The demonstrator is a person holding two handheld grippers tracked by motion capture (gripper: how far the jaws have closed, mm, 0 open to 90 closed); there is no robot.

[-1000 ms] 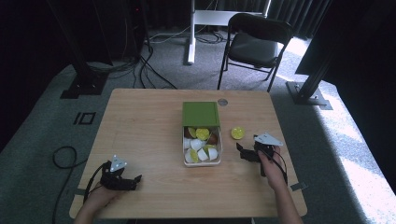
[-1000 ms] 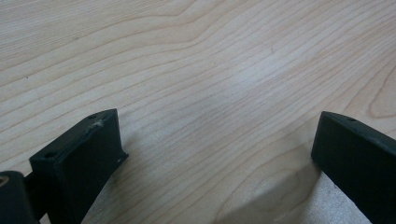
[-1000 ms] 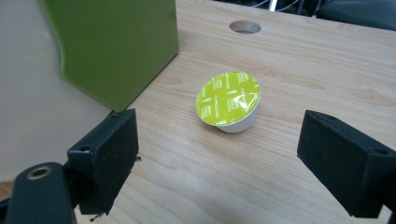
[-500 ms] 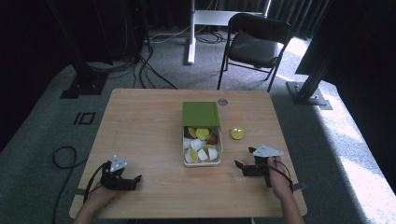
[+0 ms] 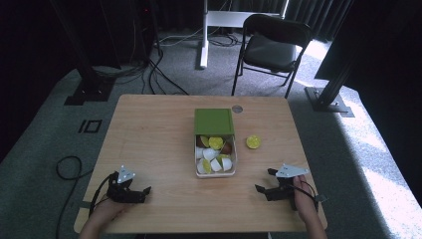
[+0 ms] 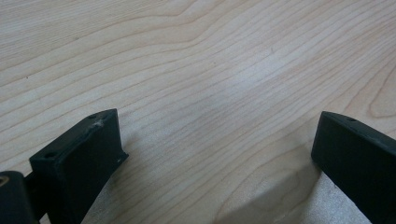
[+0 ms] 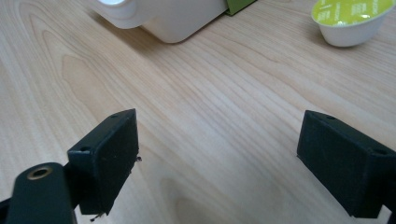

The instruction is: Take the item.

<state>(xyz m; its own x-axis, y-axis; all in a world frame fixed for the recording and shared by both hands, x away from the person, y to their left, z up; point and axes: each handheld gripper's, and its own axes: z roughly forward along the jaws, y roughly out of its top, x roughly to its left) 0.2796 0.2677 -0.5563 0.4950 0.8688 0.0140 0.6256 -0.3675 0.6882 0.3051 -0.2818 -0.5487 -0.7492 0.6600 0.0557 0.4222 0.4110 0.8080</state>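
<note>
A white box with a green lid pushed back holds several small capsules, some white and some with yellow-green tops. One capsule with a yellow-green foil top lies alone on the table to the box's right. My right gripper rests near the front right of the table, open, with nothing between its jaws. The box's white corner is ahead of it. My left gripper rests at the front left, open over bare wood.
The wooden table has a small round grommet at its far edge. A black chair and a white desk leg stand behind the table. Cables lie on the floor at left.
My right gripper has drawn back from beside the lone capsule toward the front right edge of the table. The left gripper has not moved.
</note>
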